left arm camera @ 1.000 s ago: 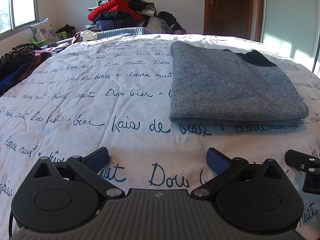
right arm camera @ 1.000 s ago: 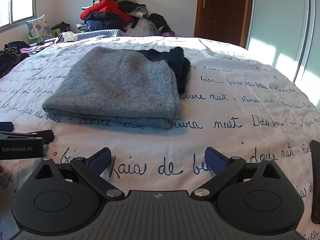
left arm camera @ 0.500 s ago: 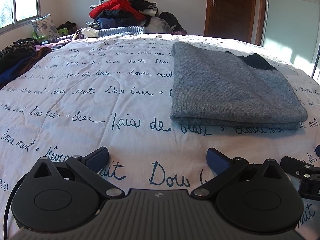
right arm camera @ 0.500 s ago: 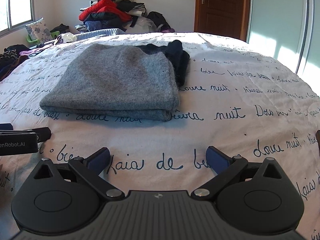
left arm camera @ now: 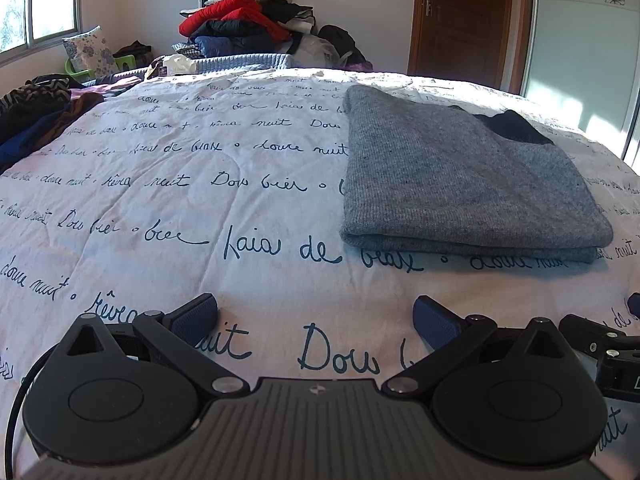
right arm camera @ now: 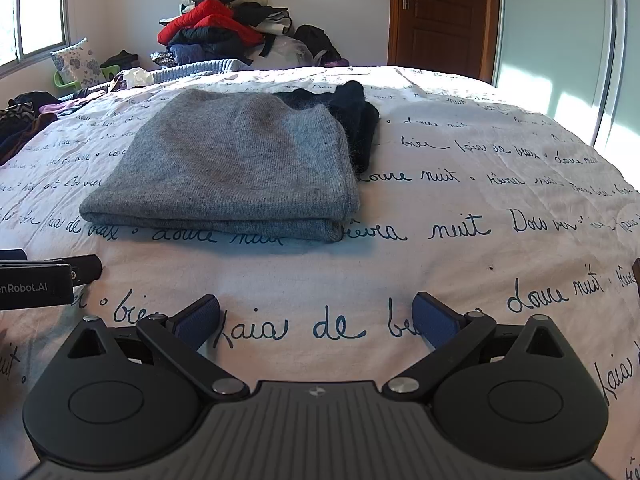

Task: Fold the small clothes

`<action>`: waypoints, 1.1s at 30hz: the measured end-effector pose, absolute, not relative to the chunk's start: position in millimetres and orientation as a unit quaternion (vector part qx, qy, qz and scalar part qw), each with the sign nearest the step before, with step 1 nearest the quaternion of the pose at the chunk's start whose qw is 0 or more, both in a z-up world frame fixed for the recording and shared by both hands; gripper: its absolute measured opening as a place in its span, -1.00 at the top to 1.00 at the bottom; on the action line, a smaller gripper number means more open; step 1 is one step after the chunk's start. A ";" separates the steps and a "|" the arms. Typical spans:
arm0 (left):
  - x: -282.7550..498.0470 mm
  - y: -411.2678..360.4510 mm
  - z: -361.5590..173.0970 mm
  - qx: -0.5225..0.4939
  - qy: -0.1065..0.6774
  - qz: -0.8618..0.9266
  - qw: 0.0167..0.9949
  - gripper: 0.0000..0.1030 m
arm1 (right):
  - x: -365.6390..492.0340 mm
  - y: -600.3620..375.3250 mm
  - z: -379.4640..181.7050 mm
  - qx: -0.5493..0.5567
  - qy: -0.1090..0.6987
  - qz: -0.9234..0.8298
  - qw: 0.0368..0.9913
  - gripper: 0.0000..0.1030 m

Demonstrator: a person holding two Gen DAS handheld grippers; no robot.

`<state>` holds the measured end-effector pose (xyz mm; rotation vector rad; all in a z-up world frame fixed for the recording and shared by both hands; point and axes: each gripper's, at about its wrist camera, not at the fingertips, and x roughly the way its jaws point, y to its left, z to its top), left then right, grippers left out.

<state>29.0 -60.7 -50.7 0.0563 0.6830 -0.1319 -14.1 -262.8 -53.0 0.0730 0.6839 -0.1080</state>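
Left tongs point(left arm camera: 316, 314) spread wide, empty; right tongs point(right arm camera: 316, 314) likewise, alongside.

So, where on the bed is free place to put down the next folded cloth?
Free: the bedspread left of the grey sweater, and the stretch right of it toward the sliding door. Crowded: the left edge with dark clothes and the far clothes pile.

Bare bedspread point(left arm camera: 168, 208) open left of the folded grey sweater point(left arm camera: 460, 176), clothes pile point(left arm camera: 248, 20) beyond the bed's far edge
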 end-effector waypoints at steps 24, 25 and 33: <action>30.6 -60.6 -51.4 0.026 0.338 -0.068 0.938 -0.99 | -14.4 -262.6 -53.2 0.036 0.335 -0.053 0.940 -1.00; 31.0 -60.3 -51.5 0.026 0.338 -0.068 0.938 -0.99 | -14.4 -262.6 -53.2 0.036 0.335 -0.053 0.940 -1.00; 32.3 -57.2 -50.6 0.021 0.338 -0.076 0.938 -0.99 | -14.1 -262.9 -53.1 0.034 0.336 -0.054 0.940 -1.00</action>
